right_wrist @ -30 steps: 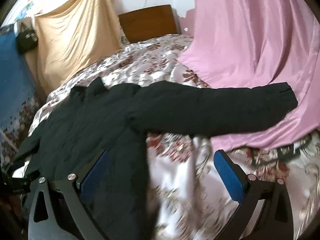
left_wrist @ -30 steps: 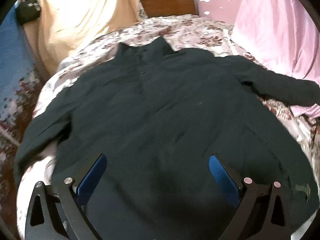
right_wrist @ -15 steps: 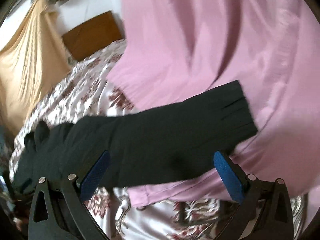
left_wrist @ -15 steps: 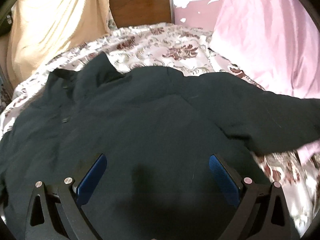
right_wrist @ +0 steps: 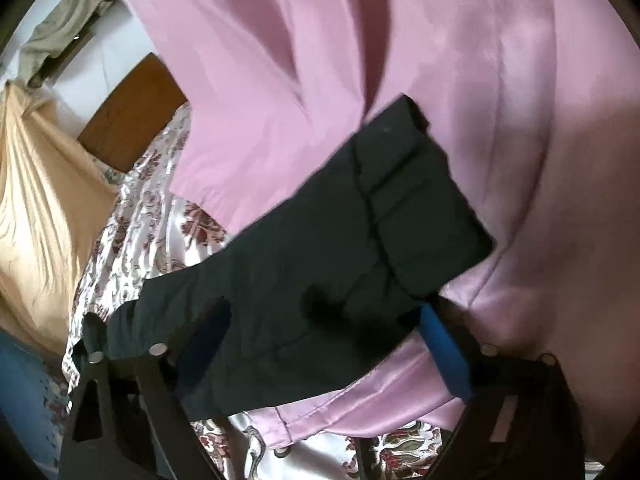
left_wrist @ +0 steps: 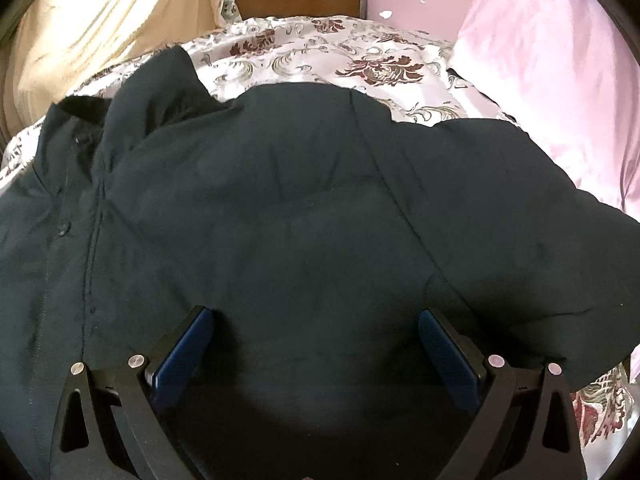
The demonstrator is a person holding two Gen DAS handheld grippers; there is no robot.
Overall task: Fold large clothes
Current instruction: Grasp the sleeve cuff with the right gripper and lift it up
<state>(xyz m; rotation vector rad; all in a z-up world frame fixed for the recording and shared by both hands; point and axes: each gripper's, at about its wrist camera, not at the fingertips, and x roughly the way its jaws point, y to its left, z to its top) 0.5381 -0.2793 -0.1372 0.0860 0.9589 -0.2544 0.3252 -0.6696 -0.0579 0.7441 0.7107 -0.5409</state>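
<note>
Left wrist view: the dark green jacket (left_wrist: 280,220) lies spread front-up on the floral bedspread (left_wrist: 320,52), collar at far left, presumably flattened for folding; the left tool (left_wrist: 316,344) hovers over its body near the sleeve seam, jaws wide apart, gripping nothing. Right wrist view: the right tool (right_wrist: 324,340) straddles the jacket sleeve (right_wrist: 360,240), which extends right onto the pink sheet (right_wrist: 440,60). Its jaws are closing with the sleeve between them, pads not yet pressing, probably to carry the sleeve inward.
</note>
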